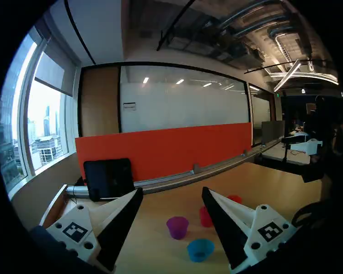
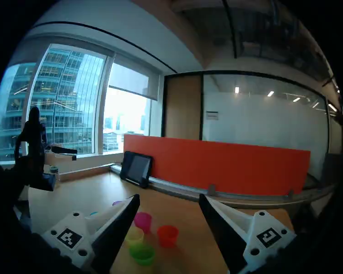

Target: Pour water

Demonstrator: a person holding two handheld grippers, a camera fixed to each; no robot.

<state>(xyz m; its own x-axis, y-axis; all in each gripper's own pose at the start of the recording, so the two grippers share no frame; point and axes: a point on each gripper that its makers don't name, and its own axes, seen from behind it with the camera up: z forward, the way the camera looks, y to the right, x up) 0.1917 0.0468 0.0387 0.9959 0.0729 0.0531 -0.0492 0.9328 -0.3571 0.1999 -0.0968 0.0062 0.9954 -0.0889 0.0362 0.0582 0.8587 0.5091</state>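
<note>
Small plastic cups sit loose on the wooden desk [image 1: 263, 182], all upright and open-mouthed. In the left gripper view a purple cup [image 1: 177, 227] is nearest centre, a red cup [image 1: 205, 216] just right of it and partly behind the right finger, and a blue cup [image 1: 200, 249] nearer, low in the frame. In the right gripper view a pink cup [image 2: 143, 220], an orange cup [image 2: 167, 235], a yellow cup [image 2: 134, 235] and a green cup [image 2: 142, 253] cluster close together, the yellow and green ones touching or nearly so. Cannot tell whether any cup holds water; the insides are not visible from this angle, and no jug or bottle is clearly seen. The left tongs [image 1: 171, 189] are spread wide and hold nothing, up above the cups. The right tongs [image 2: 169, 197] are likewise wide and empty, aimed over its cluster. Judged step: approach, before any grasp, so the pour has not begun. The next move likely calls for lowering one pair of tongs around a single cup wall and closing without knocking neighbours, which is tight in the right-hand cluster. The cups look light and thin, so they are probably easy to tip or squash. Farther off, a black tablet [image 1: 108, 178] leans against an orange partition [image 1: 171, 153] at the far desk edge, with a window [image 2: 66, 100] at the left.
</note>
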